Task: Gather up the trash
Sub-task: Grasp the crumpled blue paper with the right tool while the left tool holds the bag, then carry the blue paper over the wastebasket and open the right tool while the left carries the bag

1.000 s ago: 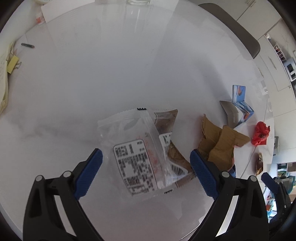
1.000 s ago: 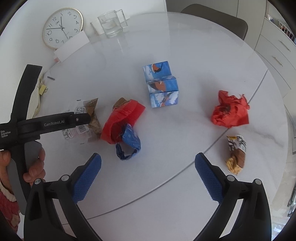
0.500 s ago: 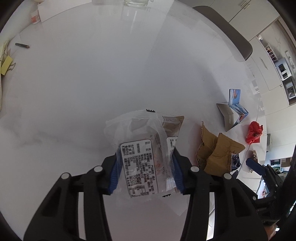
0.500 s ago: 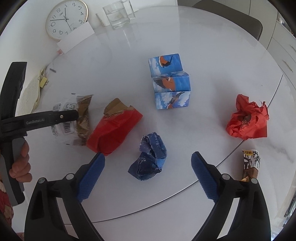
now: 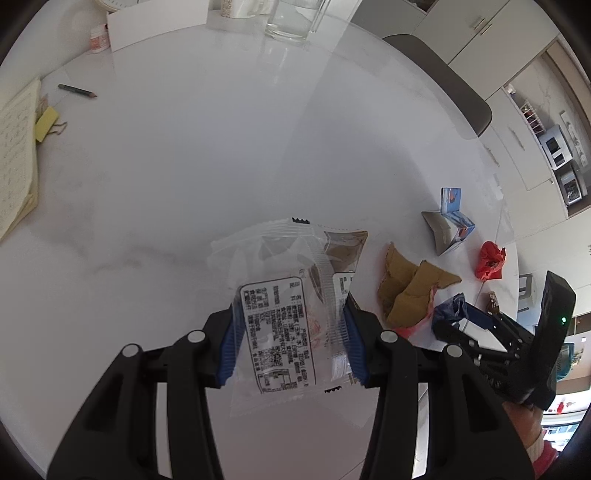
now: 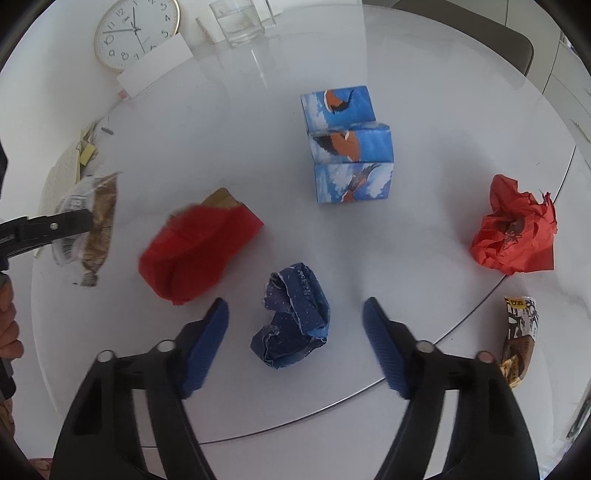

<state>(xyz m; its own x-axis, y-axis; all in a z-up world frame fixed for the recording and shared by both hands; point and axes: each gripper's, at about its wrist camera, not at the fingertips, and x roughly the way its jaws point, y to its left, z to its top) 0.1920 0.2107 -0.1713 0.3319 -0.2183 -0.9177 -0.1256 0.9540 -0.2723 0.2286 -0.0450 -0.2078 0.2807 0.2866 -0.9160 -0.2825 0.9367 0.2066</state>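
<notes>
Counter (image 6: pixel 258 122) glossy white stone; clear wrapper (image 5: pixel 280 314) shiny plastic film; blue wad (image 6: pixel 293 314) crumpled paper; tumbler (image 6: pixel 240 22) clear glass.

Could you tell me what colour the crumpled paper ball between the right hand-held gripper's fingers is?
Dark blue with fine white specks, clearest in the right wrist view.

A: What trash is there?
B: A clear wrapper (image 5: pixel 280 325) with a printed label, pinched in the left claw (image 5: pixel 291 343), a brown one behind it.
A: And on the bench (image 6: pixel 424 258)?
B: A crumpled blue wad (image 6: pixel 293 319) between the closing right claw's (image 6: pixel 295 343) pads, untouched; a red bag (image 6: pixel 195 253) left of it, red paper (image 6: pixel 515 230) far right.
</notes>
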